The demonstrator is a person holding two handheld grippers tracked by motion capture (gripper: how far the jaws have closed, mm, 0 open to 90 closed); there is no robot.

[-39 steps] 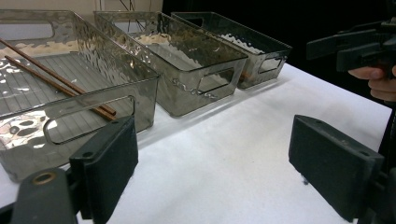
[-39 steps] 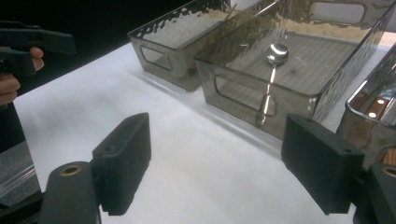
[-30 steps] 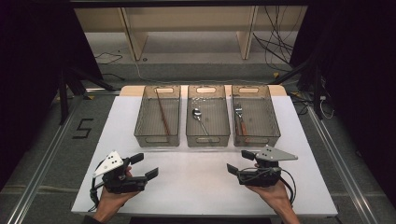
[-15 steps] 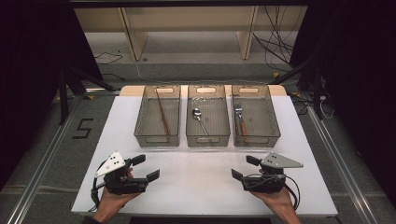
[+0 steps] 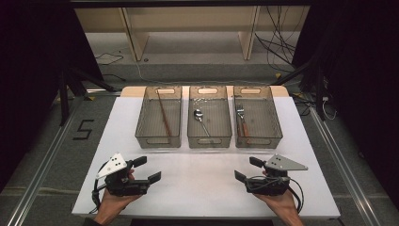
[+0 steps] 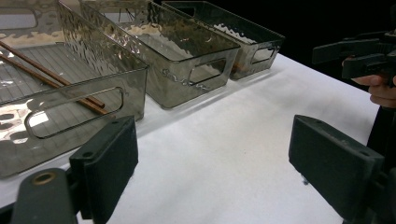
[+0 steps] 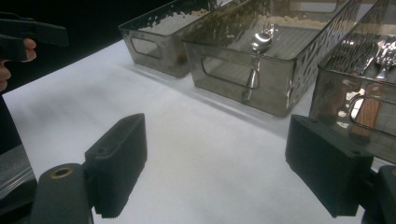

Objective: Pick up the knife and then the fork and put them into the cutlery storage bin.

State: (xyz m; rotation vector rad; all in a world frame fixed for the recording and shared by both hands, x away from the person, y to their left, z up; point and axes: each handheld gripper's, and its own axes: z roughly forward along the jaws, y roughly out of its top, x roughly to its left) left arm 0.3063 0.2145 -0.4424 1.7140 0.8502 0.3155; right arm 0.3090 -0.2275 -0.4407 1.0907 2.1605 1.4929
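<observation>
Three smoky clear bins stand in a row at the table's far side. The left bin (image 5: 158, 134) holds brown chopsticks (image 5: 163, 115), the middle bin (image 5: 209, 136) a metal spoon (image 5: 201, 117), and the right bin (image 5: 258, 136) wooden-handled forks (image 5: 242, 123). My left gripper (image 5: 147, 169) rests near the front left, open and empty. Opposite it, my right gripper (image 5: 247, 169) is open and empty too. The left gripper view has the left gripper (image 6: 219, 172) facing the chopsticks (image 6: 51, 77). The right gripper view has the right gripper (image 7: 222, 163) facing the spoon (image 7: 259, 44) and forks (image 7: 373, 56).
The white table (image 5: 197, 188) lies bare between the grippers and the bins. The right gripper (image 6: 364, 51) appears at the far right of the left gripper view, and the left gripper (image 7: 28, 35) at the upper left of the right gripper view. Cables lie on the floor beyond.
Both grippers have drawn back a little toward the near edge, the right one more. Their jaws stay open and the bins have not moved.
</observation>
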